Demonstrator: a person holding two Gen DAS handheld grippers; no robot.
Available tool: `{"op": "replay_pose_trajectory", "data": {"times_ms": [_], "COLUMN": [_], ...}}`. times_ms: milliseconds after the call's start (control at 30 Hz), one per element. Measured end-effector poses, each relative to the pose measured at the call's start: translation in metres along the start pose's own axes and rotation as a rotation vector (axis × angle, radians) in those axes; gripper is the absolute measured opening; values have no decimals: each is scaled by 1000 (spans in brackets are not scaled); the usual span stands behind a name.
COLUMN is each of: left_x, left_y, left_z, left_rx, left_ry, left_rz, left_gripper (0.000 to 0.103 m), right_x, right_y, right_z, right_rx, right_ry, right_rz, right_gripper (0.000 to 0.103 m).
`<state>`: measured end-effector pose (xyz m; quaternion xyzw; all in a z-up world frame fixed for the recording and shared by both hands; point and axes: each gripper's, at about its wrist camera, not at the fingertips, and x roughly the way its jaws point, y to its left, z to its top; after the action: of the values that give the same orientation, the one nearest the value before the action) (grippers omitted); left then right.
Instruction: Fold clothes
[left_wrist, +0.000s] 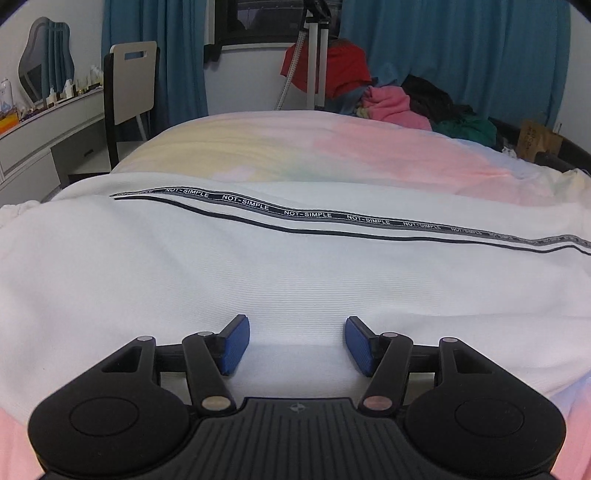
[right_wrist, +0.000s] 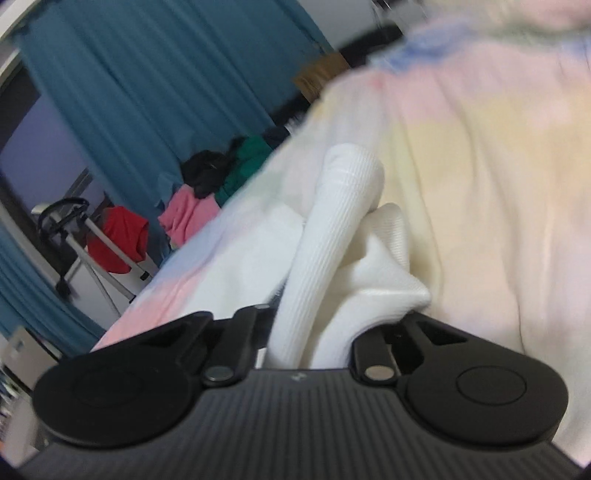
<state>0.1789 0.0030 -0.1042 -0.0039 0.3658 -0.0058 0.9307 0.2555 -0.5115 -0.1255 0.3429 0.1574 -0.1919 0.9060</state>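
**One end pinched, the other waiting**

The white ribbed-knit garment with black "NOT-SIMPLE" tape stripes (left_wrist: 295, 266) lies spread across the pastel tie-dye bedspread (left_wrist: 332, 147), its striped seam running roughly side to side in the left wrist view. Laid flat like this, the cloth gives a smooth, wide panel to fold over, which is probably why it sits in the middle of the bed rather than near the heap of pink, red, green and dark clothes (left_wrist: 406, 99) at the far edge.

The left gripper (left_wrist: 297, 343) hovers low over the near part of the garment with its blue pads (left_wrist: 236, 345) standing apart and nothing pinched between them; bare white fabric shows in the gap. Its downward tilt suggests it is lined up to take hold of the near hem.

The right gripper (right_wrist: 314, 343) is clenched on a bunched end of the same white garment (right_wrist: 332, 240). Its fingertips are hidden under the cloth, but a ribbed roll of fabric rises straight out from between the finger arms and a crumpled fold spills beside it. The view is tilted and blurred, so the bedspread (right_wrist: 480, 166) slants across the frame, with the teal curtains (right_wrist: 147, 92) behind.

My judgement is that the right side is gathered first so the cloth can be lifted and carried over, while the released left gripper anchors or grabs the matching edge.
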Motion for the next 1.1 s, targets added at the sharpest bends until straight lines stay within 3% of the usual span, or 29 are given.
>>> {"op": "replay_pose_trajectory", "data": {"times_ms": [233, 433, 533, 667, 733, 967, 1100], "left_x": [-7, -24, -39, -52, -53, -53, -53], "left_y": [5, 20, 33, 50, 55, 63, 62], "left_z": [5, 16, 23, 28, 28, 28, 27], "left_rx": [-17, -97, -153, -225, -247, -285, -272], "left_ry": [-4, -55, -105, -144, -144, -154, -174], "left_rz": [-11, -22, -26, -61, -86, -185, -227], "left_gripper": [61, 61, 61, 61, 61, 61, 61], "right_x": [-53, -98, -107, -103, -100, -132, -123], "right_y": [112, 204, 230, 228, 221, 235, 255], "right_z": [-19, -95, -155, -233, -259, -259, -280], "right_rx": [-433, -826, -1021, -1210, -1279, -1253, -1292], "right_ry": [-176, -234, -184, 39, 107, 74, 126], "right_rz": [132, 365, 469, 520, 477, 478, 455], "right_gripper": [14, 14, 14, 13, 14, 14, 16]}}
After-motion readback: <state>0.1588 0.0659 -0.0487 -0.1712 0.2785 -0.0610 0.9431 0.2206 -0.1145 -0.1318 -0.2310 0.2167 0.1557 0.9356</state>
